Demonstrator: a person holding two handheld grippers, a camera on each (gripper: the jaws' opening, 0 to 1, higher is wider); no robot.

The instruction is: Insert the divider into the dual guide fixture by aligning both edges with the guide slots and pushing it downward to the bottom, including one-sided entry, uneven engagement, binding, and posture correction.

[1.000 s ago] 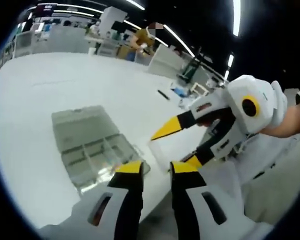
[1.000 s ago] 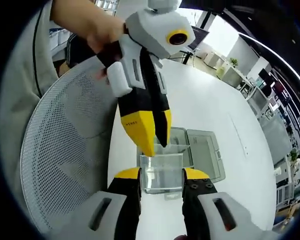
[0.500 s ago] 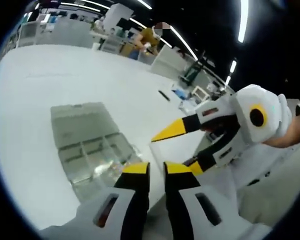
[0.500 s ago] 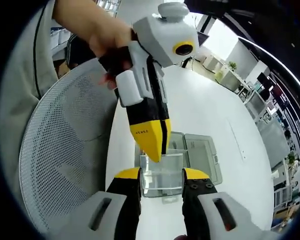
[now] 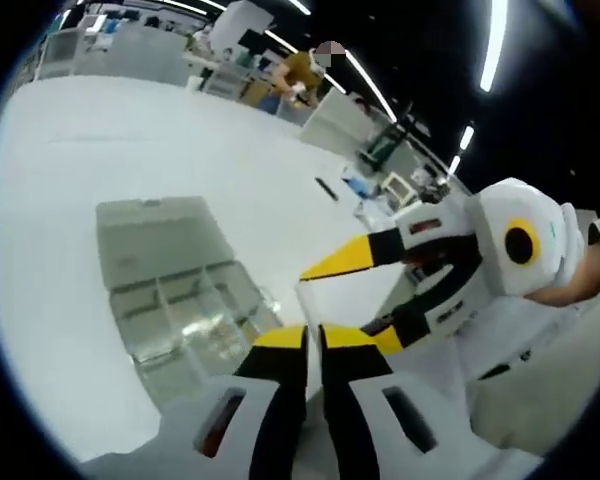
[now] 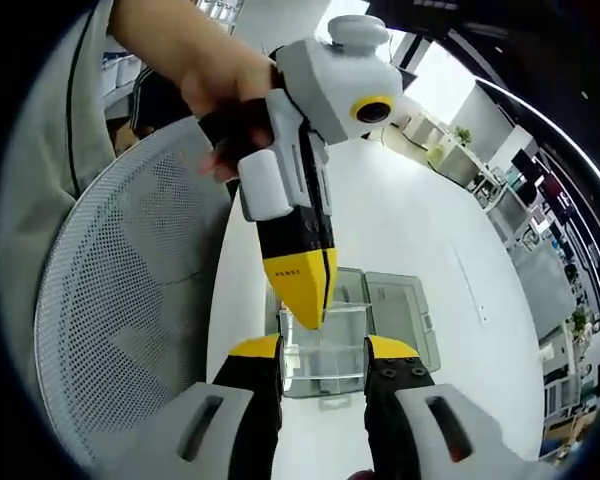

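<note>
In the left gripper view, the left gripper (image 5: 313, 337) has closed since a second ago, its yellow tips now almost touching; what they hold is hard to make out. The clear compartmented plastic fixture box (image 5: 175, 300) lies open on the white bench (image 5: 70, 160).

In the right gripper view, the right gripper (image 6: 323, 349) holds the transparent rectangular plastic divider (image 6: 325, 345) between part-open jaws, above the box. The left gripper's tips now pinch its upper corner, probably to correct its posture. The guide slots are too small to see.

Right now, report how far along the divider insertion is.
Done: the clear divider is lifted, clamped across its width in the right tongs. In hand: the left tongs look shut on its upper edge, both held above the table. Left: the open fixture box lies beyond with no divider edge in a slot, so aligning and pushing down are not yet started.
</note>
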